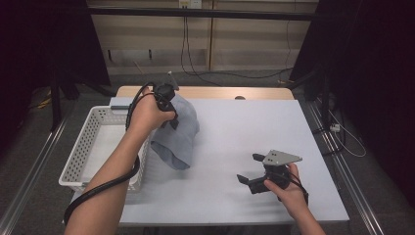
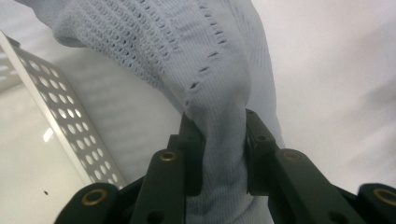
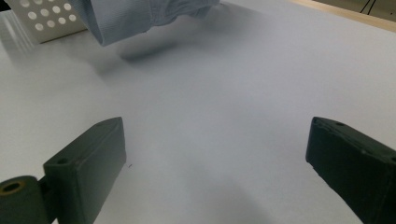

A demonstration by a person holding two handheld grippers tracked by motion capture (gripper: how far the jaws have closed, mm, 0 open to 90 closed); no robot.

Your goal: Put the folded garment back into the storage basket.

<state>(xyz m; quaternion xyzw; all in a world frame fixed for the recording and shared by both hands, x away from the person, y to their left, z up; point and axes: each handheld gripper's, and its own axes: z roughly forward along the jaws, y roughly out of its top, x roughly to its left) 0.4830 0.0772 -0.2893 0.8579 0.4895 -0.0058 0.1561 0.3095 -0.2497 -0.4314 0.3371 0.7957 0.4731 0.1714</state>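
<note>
White perforated plastic basket at table's left edge, one, nothing visible inside.
Left gripper clenched on one pale blue knit garment, bunched between the jaws, hanging just right of the basket over the white table. Right gripper released, jaws wide apart, low over bare tabletop, well apart from the garment.
</note>
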